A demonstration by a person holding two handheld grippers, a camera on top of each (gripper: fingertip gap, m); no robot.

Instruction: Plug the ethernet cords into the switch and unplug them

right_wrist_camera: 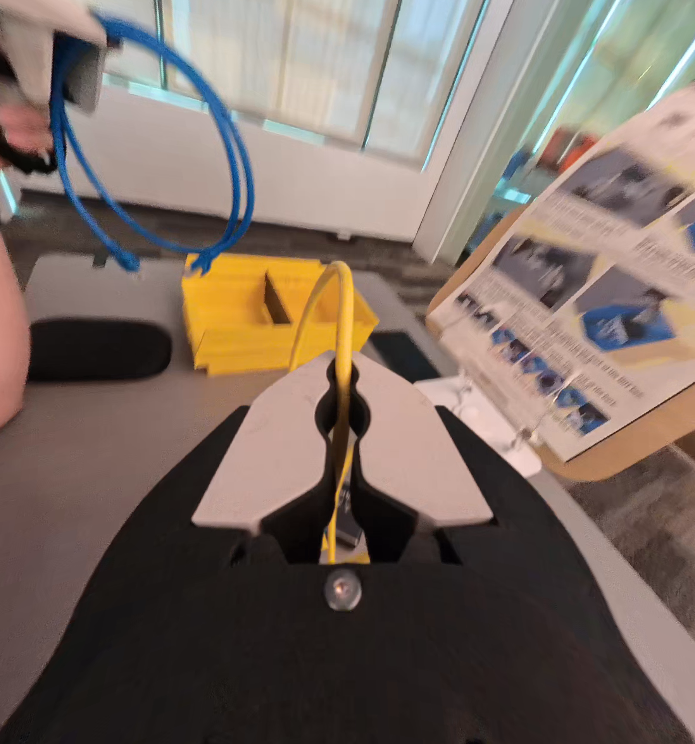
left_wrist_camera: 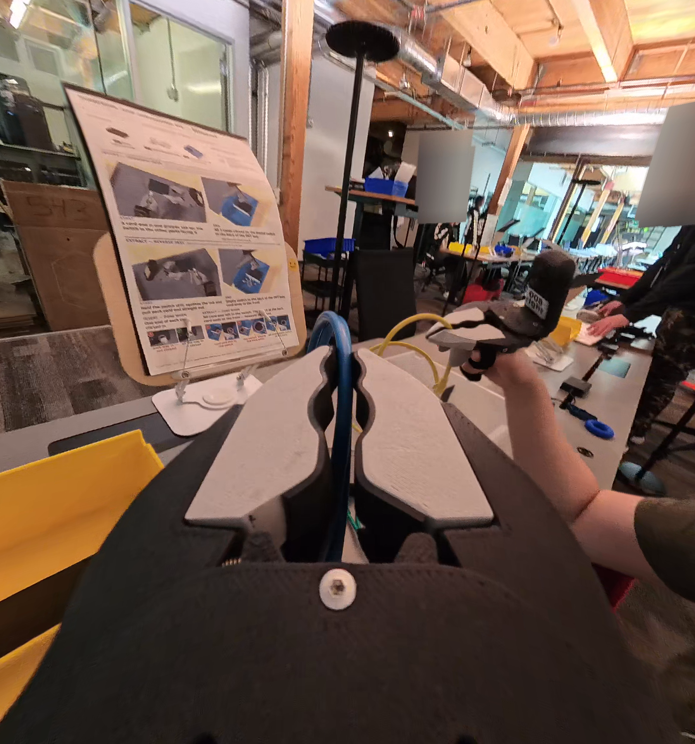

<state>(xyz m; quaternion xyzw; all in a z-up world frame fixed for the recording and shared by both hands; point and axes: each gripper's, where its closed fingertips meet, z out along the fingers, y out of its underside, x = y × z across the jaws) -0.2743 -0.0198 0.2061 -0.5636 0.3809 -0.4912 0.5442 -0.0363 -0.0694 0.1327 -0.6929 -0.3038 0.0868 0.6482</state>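
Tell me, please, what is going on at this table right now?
A person is working with a handheld gripper in each hand, both raised above the grey table. The left gripper is shut on a blue ethernet cord, whose loop hangs down in the right wrist view. The right gripper is shut on a yellow ethernet cord. A yellow bin sits on the table, and an instruction sheet stands beside it. No switch is clearly visible, so neither cord looks plugged in.
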